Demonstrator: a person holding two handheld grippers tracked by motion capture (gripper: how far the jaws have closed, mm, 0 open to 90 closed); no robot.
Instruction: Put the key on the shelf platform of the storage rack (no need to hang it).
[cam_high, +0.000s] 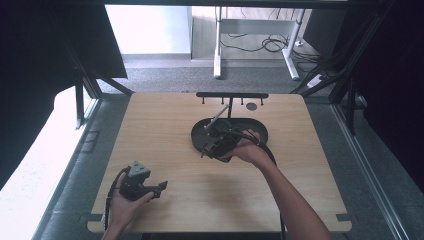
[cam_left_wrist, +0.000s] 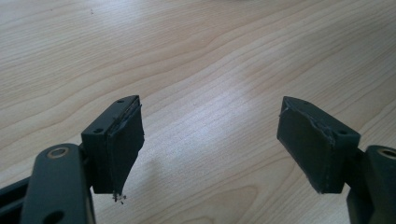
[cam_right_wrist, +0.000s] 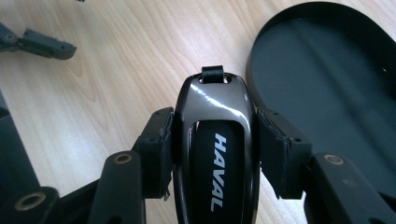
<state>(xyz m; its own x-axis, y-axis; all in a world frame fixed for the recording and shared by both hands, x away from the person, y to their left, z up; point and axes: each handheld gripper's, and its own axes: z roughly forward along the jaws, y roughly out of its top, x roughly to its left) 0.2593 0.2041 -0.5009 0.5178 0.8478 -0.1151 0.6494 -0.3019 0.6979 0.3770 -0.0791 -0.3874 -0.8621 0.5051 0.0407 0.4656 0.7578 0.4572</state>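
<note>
So we've got the right tongs (cam_right_wrist: 212, 140) clamped on both sides of the car key (cam_right_wrist: 214, 135), holding it just over the surface (cam_high: 165, 125) beside the black tray (cam_right_wrist: 327, 93), probably for dropping it in, while our left tongs (cam_left_wrist: 210, 140) sit wide open, empty.

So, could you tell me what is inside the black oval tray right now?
In the right gripper view the black oval tray shows a bare dark floor. The right gripper, shut on the HAVAL key fob, covers its near edge, so that part is hidden.
</note>
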